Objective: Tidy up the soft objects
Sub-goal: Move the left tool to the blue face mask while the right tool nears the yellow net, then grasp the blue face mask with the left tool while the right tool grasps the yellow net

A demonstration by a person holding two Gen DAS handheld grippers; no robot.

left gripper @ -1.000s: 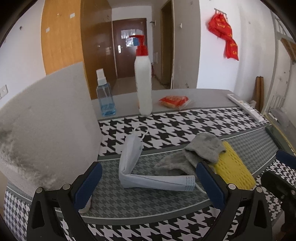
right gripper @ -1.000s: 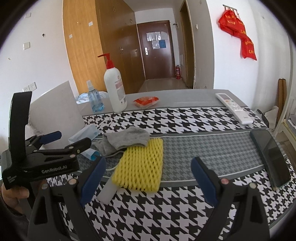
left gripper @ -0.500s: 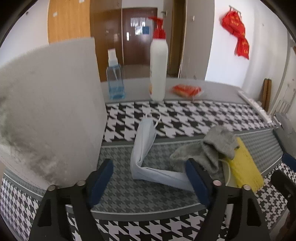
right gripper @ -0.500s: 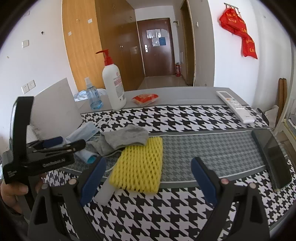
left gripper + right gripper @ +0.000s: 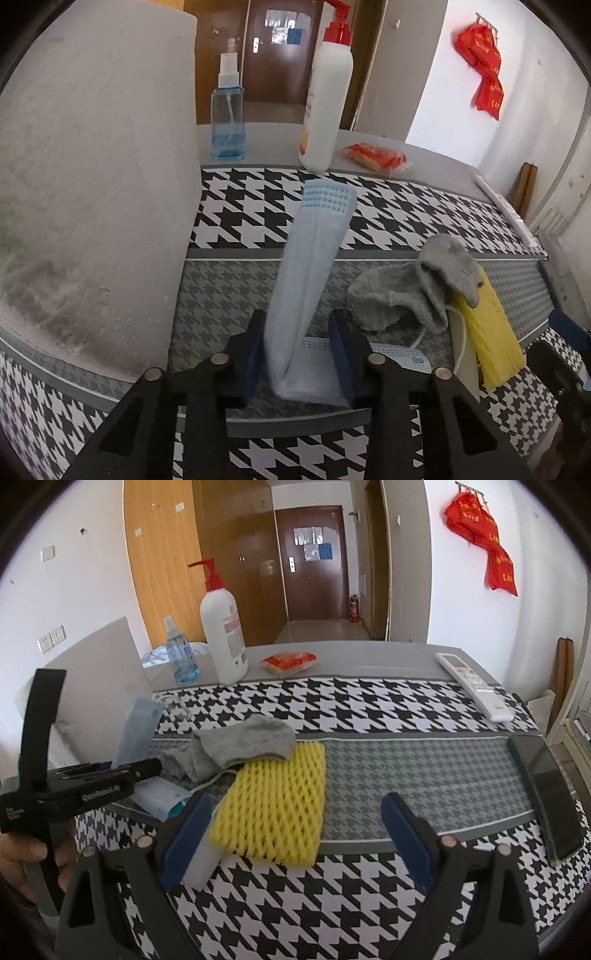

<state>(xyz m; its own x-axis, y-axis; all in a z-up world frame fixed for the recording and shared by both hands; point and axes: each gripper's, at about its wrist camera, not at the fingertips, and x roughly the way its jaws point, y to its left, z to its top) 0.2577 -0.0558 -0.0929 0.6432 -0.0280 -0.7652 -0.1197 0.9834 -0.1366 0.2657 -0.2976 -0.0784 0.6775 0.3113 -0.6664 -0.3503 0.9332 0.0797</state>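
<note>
Left wrist view: my left tongs (image 5: 300, 354) have come in from fully spread to a narrow gap around the pale blue pleated face mask (image 5: 314, 266), and the jaws are closing at this moment. The fold of the mask stands between the blue pads (image 5: 255, 354); they look to be touching its sides, though I cannot tell how firmly they press yet. A second ago the mask lay bent on the grey houndstooth table runner (image 5: 221, 291) well ahead of the open jaws; now its long half stands up between them, its stitched end leaning toward the white pump bottle with the red head (image 5: 325, 96).

For the tidying, I judge the mask is nearly secured and about ready to be lifted away from the heap. The crumpled grey knit sock (image 5: 413, 291) and the yellow foam mesh sleeve (image 5: 487, 332) lie just beside it, the sock partly over the sleeve, both untouched.

My right tongs (image 5: 295, 827) have barely moved and hang spread wide with nothing between them, the yellow sleeve just ahead of them.
</note>
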